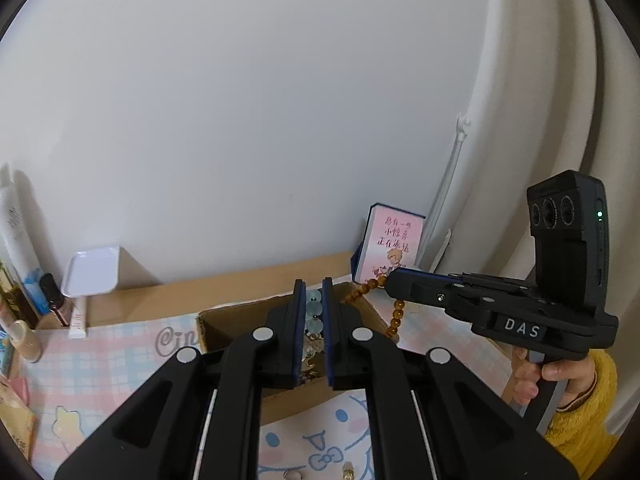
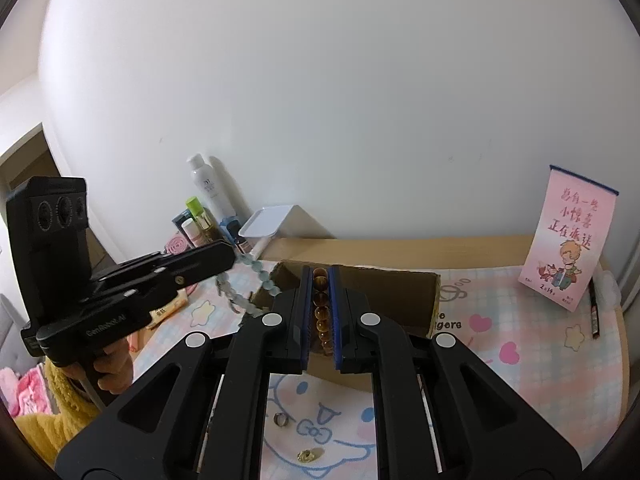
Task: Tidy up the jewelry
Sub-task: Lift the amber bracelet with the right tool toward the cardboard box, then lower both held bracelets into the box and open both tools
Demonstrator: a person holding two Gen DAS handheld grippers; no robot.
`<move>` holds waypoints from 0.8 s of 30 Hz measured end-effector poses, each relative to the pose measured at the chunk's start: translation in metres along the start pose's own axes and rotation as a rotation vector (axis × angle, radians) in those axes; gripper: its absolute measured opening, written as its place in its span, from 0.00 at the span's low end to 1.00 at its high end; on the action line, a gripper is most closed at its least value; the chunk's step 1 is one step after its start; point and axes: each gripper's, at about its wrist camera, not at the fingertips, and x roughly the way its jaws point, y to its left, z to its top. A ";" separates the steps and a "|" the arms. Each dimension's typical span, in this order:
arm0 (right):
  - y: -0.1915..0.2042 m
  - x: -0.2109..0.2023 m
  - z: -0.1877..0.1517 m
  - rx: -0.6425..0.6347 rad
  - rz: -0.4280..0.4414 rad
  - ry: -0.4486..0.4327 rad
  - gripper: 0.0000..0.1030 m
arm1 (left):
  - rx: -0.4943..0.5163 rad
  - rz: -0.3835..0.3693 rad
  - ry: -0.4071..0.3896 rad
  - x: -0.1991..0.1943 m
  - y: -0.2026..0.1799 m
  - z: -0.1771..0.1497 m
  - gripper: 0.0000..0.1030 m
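Observation:
My left gripper (image 1: 313,286) is shut on a pale blue bead bracelet (image 1: 314,314) and holds it over the open cardboard box (image 1: 212,330); the bracelet hangs from it in the right wrist view (image 2: 256,270). My right gripper (image 2: 320,272) is shut on an amber bead bracelet (image 2: 321,312), also above the box (image 2: 400,300); its beads dangle at the box's right corner in the left wrist view (image 1: 396,316). A ring (image 2: 281,419) and a gold piece (image 2: 309,455) lie on the cartoon mat in front of the box.
A pink card (image 2: 568,248) leans on the wall at the right. Bottles and tubes (image 2: 208,200) and a white tray (image 2: 264,220) stand at the back left. A brown cardboard strip (image 2: 400,248) runs along the wall. A dark pen (image 2: 595,312) lies near the table's right edge.

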 end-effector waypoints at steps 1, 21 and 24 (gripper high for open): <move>-0.003 0.004 0.000 0.009 0.002 0.009 0.07 | -0.009 0.001 0.020 0.009 0.003 0.000 0.08; -0.034 0.073 -0.023 0.032 -0.026 0.166 0.07 | -0.034 0.057 0.202 0.087 0.031 -0.035 0.08; -0.036 0.077 -0.026 0.027 -0.027 0.172 0.07 | -0.022 0.072 0.211 0.090 0.031 -0.038 0.08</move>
